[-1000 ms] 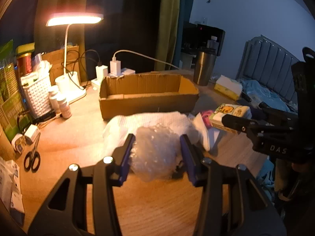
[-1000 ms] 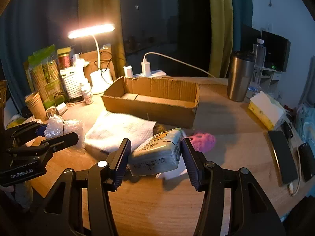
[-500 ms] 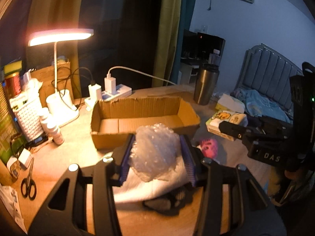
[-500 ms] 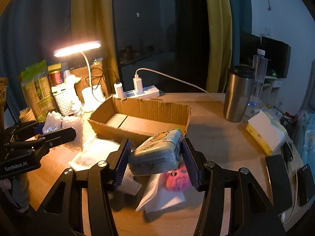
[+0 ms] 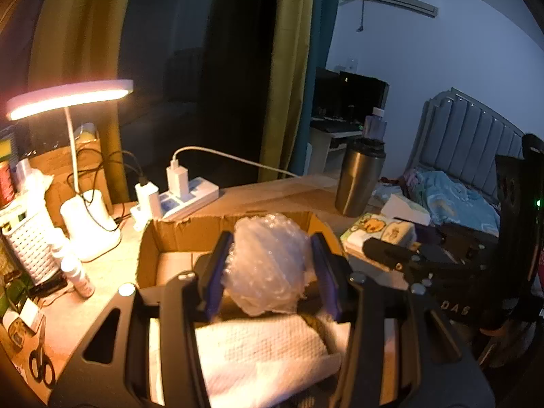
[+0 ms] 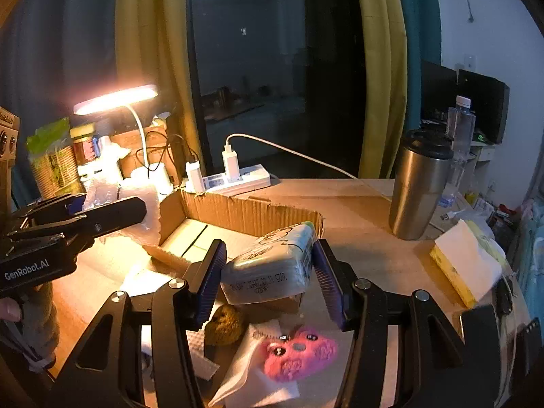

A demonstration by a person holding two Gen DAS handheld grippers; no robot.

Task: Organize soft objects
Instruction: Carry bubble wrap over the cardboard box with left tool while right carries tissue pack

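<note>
My left gripper (image 5: 270, 273) is shut on a wad of clear bubble wrap (image 5: 268, 265) and holds it above the near edge of the open cardboard box (image 5: 159, 238). My right gripper (image 6: 268, 273) is shut on a pack of tissues with a cartoon print (image 6: 270, 265), held over the box's right end (image 6: 238, 210). The tissue pack also shows in the left wrist view (image 5: 377, 233). A folded white towel (image 5: 258, 353) lies below the left gripper. A pink plush toy (image 6: 299, 353) and a brown fuzzy item (image 6: 224, 324) lie under the right gripper.
A lit desk lamp (image 5: 68, 98) stands at the left with a white basket (image 5: 29, 248), small bottles (image 5: 76, 275) and scissors (image 5: 40, 363). A power strip (image 6: 238, 176) sits behind the box. A steel tumbler (image 6: 420, 183) and a tissue box (image 6: 465, 265) stand at the right.
Both grippers have risen and moved forward with their loads, from low over the desk to above the cardboard box. The towel and pink toy stayed on the desk.
</note>
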